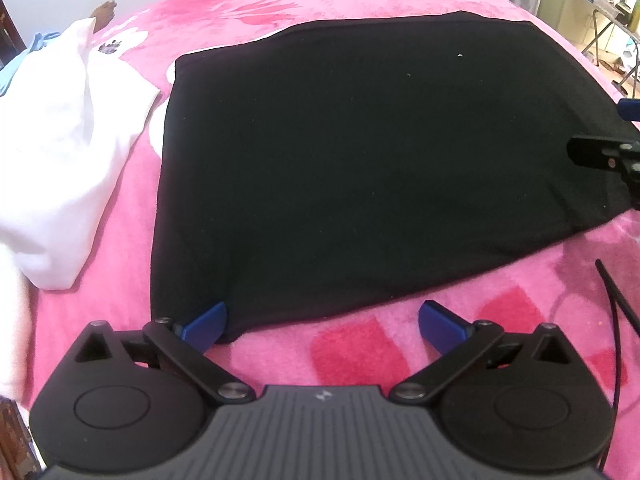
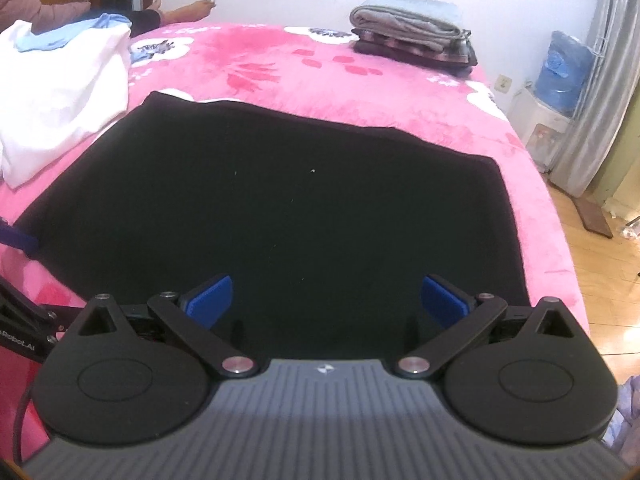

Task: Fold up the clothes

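Where the plush pink blanket point(image 2: 400, 92) covers the bed, we see a black garment point(image 1: 360, 168) spread flat as a broad, smooth rectangle with a few pale lint specks, reaching the bed's near and right edges. Our left gripper point(image 1: 322, 322) sits at its near left corner, blue pads wide apart, holding nothing. Our right gripper point(image 2: 326, 300) hovers over its near edge, equally wide, empty. Crumpled white cloth point(image 1: 60, 152) lies heaped beside its left edge. We note a folded stack point(image 2: 412, 36) of grey and plaid fabrics at the far edge.
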{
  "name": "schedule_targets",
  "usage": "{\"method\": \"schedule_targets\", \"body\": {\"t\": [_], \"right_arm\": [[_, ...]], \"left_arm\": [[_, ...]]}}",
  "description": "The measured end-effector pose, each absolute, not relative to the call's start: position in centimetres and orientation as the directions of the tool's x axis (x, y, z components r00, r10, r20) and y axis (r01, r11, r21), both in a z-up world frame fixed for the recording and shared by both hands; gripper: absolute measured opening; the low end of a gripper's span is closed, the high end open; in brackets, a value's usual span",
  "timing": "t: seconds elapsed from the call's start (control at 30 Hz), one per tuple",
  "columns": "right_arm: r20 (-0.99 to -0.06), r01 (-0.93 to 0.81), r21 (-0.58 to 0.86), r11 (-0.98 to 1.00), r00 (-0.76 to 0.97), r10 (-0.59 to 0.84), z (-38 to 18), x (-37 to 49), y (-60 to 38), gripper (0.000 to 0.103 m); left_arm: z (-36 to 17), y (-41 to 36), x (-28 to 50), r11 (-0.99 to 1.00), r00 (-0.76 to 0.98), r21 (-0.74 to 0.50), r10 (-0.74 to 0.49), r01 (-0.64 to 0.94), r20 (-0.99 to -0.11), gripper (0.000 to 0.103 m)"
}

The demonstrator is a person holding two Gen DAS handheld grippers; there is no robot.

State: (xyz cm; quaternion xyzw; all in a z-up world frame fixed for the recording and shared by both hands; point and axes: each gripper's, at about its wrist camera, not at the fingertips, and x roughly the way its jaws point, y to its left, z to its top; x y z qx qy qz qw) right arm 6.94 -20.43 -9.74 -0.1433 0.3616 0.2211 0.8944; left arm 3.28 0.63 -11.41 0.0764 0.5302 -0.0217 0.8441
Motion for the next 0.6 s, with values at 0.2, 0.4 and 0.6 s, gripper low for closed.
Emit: {"method": "schedule_targets", "body": {"t": [0.2, 0.4, 0.6], "right_arm": [[-0.707, -0.504, -0.07, 0.861, 0.634, 0.313, -10.1, 7.3, -20.9, 0.077], [-0.712, -0.493, -0.027, 0.869, 0.62, 0.33, -10.6, 7.8, -21.9, 0.045], [-0.723, -0.449, 0.032, 0.893, 0.607, 0.331, -11.4, 8.5, -24.1, 0.02]], "left_arm": [[-11.5, 0.5, 3.4, 0.987, 0.435, 0.109, 0.049, 0.114, -0.899, 0.103], [-11.6, 0.3, 3.4, 0.986, 0.438, 0.117, 0.056, 0.115, -0.897, 0.103], [-11.7, 0.3, 3.4, 0.986, 0.438, 0.117, 0.055, 0.115, -0.897, 0.103]]}}
